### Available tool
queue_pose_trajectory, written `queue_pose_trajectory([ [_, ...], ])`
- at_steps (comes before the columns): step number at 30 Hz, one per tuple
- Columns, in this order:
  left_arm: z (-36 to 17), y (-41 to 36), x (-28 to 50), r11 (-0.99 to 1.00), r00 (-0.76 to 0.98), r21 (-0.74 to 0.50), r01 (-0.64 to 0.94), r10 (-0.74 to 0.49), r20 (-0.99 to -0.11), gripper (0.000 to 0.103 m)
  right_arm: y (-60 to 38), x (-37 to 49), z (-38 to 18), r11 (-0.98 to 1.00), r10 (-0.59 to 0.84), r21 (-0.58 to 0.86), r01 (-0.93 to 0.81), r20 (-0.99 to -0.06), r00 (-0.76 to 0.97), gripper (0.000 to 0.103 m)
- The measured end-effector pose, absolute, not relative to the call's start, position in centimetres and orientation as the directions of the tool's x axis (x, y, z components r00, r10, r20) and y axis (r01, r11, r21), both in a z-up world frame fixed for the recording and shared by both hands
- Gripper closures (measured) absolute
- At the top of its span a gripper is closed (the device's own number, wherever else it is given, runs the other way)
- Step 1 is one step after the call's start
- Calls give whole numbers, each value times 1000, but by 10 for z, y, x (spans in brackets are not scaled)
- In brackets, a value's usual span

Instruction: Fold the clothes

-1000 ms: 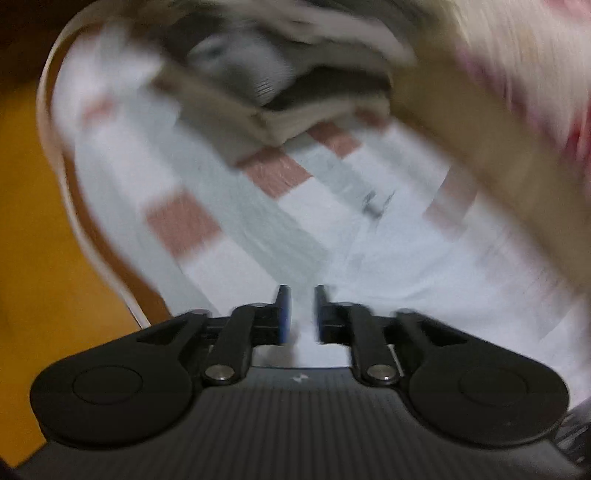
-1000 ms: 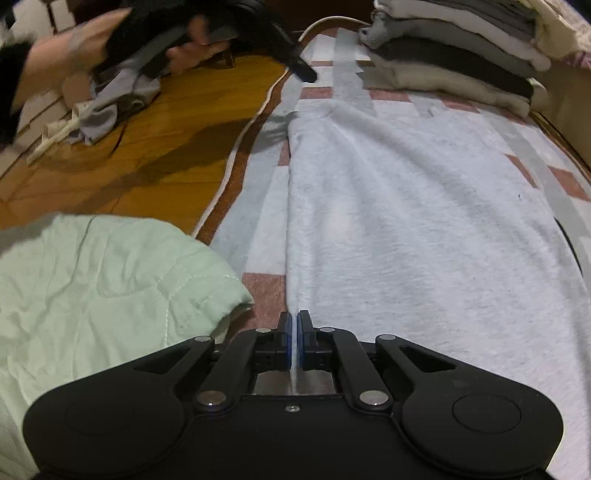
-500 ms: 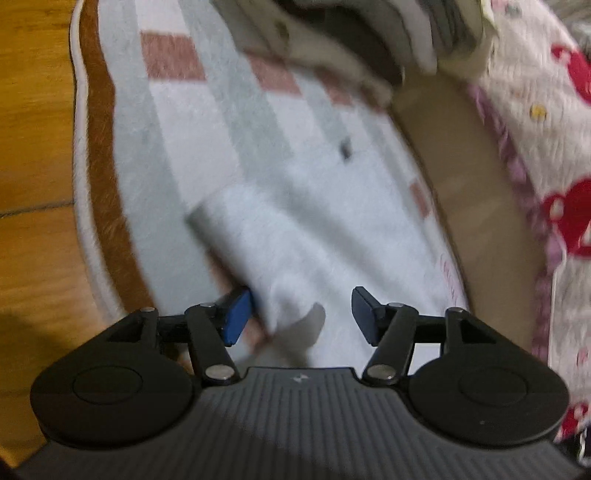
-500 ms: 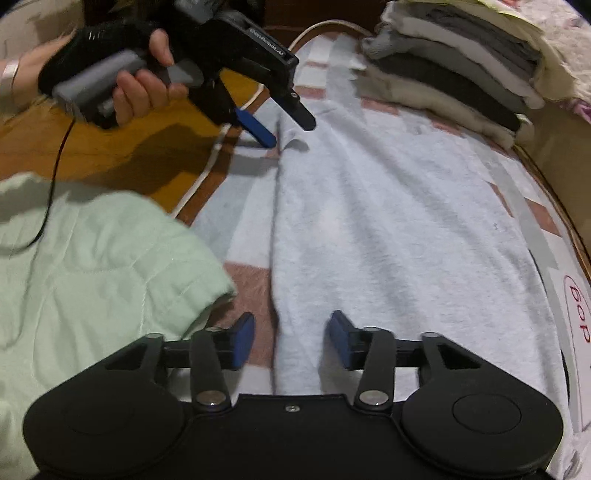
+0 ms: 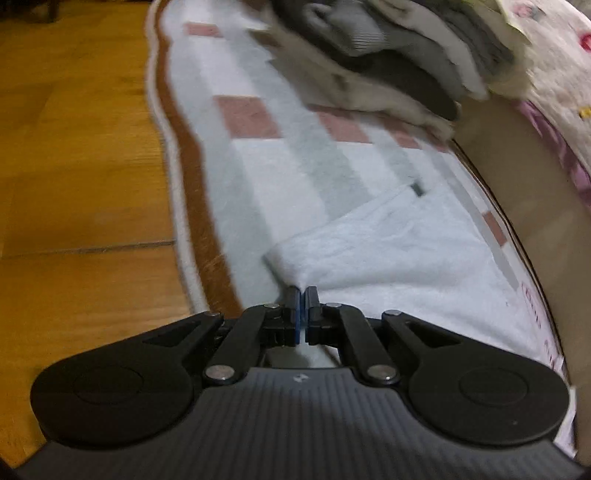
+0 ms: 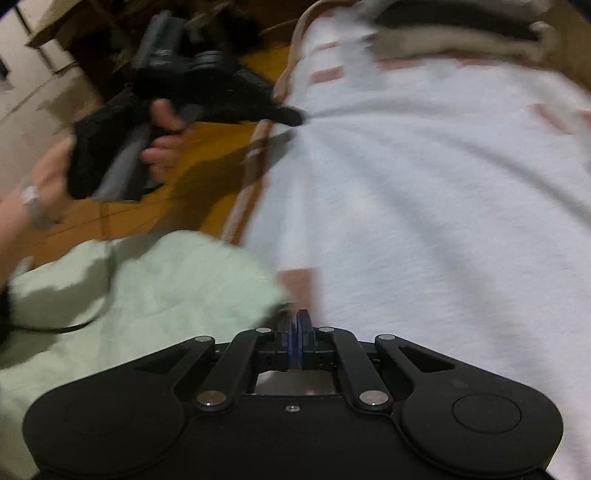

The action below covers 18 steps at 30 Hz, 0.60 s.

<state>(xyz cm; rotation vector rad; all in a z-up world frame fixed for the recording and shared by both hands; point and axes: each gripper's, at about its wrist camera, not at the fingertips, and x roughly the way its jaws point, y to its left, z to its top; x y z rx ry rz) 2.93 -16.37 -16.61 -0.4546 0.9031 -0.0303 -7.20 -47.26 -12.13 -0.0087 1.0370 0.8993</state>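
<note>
A light grey garment [image 6: 424, 206] lies flat along a checked rug [image 5: 258, 177]. My left gripper [image 5: 303, 295] is shut on the garment's far left corner [image 5: 291, 266]; the cloth puckers toward its tip, which also shows in the right wrist view [image 6: 299, 116]. My right gripper [image 6: 294, 317] has its jaws together at the garment's near left edge. Motion blur and the jaws hide whether cloth sits between the pads.
A stack of folded clothes [image 5: 388, 59] sits at the rug's far end, also in the right wrist view [image 6: 454, 29]. A pale green quilt [image 6: 129, 295] lies by my right gripper. Wooden floor [image 5: 74, 184] runs left of the rug. A bed edge [image 5: 535, 184] bounds the right.
Both grippers were open half a second ago and have closed. The left one has closed on the garment's far corner; the right one has closed at the near edge.
</note>
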Motion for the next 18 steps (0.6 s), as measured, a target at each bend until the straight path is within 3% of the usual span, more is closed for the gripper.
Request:
queue_pose_trajectory([
  [2, -157, -170, 30, 952, 630, -234, -197, -60, -774, 102, -480, -50, -102, 659, 649, 366, -657, -719, 250, 88],
  [3, -153, -169, 29, 962, 645, -199, -188, -32, -763, 102, -485, -38, -92, 670, 648, 348, -656, -705, 288, 68],
  [4, -148, -166, 29, 964, 665, -205, -168, -43, -745, 101, -490, -25, -82, 681, 647, 330, -653, -689, 326, 57],
  [8, -134, -155, 28, 917, 712, -389, -90, -214, -669, 98, -528, 55, -54, 764, 611, 324, -558, -641, 464, 52],
  [13, -132, -185, 38, 939, 712, -338, 57, -276, -646, 70, -547, 154, -71, 829, 529, 303, -470, -698, 482, 46],
  [18, -140, -197, 40, 952, 703, -302, 46, -245, -667, 69, -529, 206, -105, 839, 491, 262, -478, -743, 455, 45],
])
